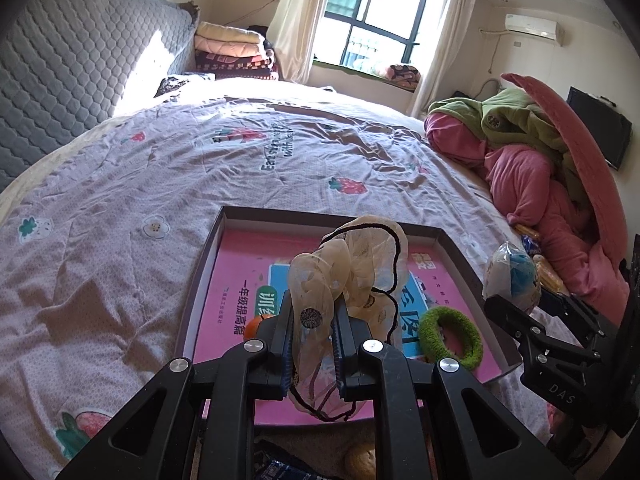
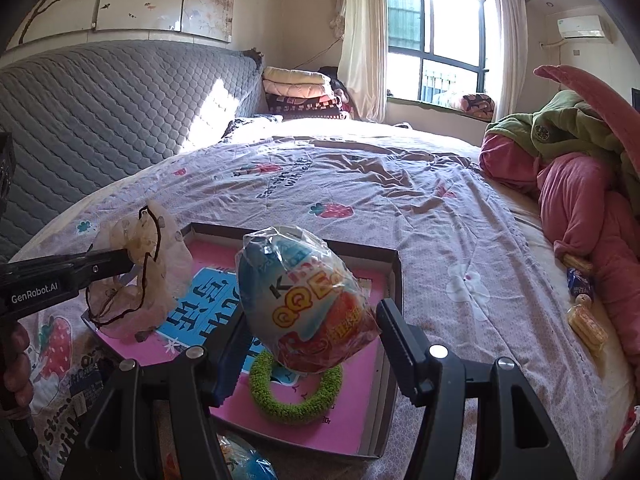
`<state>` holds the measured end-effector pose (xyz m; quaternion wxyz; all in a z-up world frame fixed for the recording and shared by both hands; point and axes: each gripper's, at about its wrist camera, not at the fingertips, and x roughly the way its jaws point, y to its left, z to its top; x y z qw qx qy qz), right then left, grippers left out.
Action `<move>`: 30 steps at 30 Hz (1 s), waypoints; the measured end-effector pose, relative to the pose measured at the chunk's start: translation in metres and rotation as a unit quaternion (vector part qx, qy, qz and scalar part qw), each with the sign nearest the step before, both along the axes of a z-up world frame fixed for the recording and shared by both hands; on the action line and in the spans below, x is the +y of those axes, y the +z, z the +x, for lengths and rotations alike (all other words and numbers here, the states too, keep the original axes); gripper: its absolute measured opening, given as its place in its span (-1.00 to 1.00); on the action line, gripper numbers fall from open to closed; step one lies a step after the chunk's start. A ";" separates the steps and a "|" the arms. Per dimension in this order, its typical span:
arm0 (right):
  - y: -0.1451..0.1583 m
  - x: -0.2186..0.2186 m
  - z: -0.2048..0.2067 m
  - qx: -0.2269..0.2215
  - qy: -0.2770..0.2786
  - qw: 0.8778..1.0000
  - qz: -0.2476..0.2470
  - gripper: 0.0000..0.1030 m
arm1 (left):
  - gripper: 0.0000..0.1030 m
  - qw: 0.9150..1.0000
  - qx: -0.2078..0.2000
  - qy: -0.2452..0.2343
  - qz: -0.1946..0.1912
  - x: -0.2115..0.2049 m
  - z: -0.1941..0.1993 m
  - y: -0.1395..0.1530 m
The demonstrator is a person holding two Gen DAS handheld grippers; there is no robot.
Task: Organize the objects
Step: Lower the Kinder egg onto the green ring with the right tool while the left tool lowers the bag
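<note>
My left gripper [image 1: 312, 320] is shut on a sheer beige hair scrunchie with a black cord [image 1: 352, 264] and holds it above the shallow box [image 1: 208, 264] with a pink floor. The scrunchie [image 2: 144, 272] and left gripper [image 2: 132, 266] also show at the left of the right wrist view. My right gripper [image 2: 312, 320] holds a plastic-wrapped toy egg [image 2: 300, 296] between wide-set fingers [image 2: 394, 328] over the box [image 2: 394, 280]. The egg shows in the left wrist view [image 1: 510, 276] too. A green fuzzy hair ring [image 2: 296, 392] lies on the box floor.
The box sits on a bed with a strawberry-print quilt [image 1: 160, 184]. Pink and green bedding [image 2: 580, 184] is piled at the right, with snack packets [image 2: 584, 320] beside it. A grey quilted headboard [image 2: 100, 120] stands at the left. A small orange object [image 1: 254, 326] lies in the box.
</note>
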<state>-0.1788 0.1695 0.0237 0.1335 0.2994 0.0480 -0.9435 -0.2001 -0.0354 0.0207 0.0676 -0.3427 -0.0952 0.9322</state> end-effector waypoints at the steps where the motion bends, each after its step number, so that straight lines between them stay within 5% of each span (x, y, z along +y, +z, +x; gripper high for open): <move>1: -0.002 0.001 -0.001 -0.003 -0.002 1.000 0.000 0.21 | -0.70 1.000 -0.002 -0.002 0.000 0.001 0.000 -0.002; 30: -0.031 -0.002 -0.004 -0.055 -0.015 0.998 0.034 0.21 | -0.69 0.999 -0.033 -0.018 -0.006 0.016 0.000 -0.033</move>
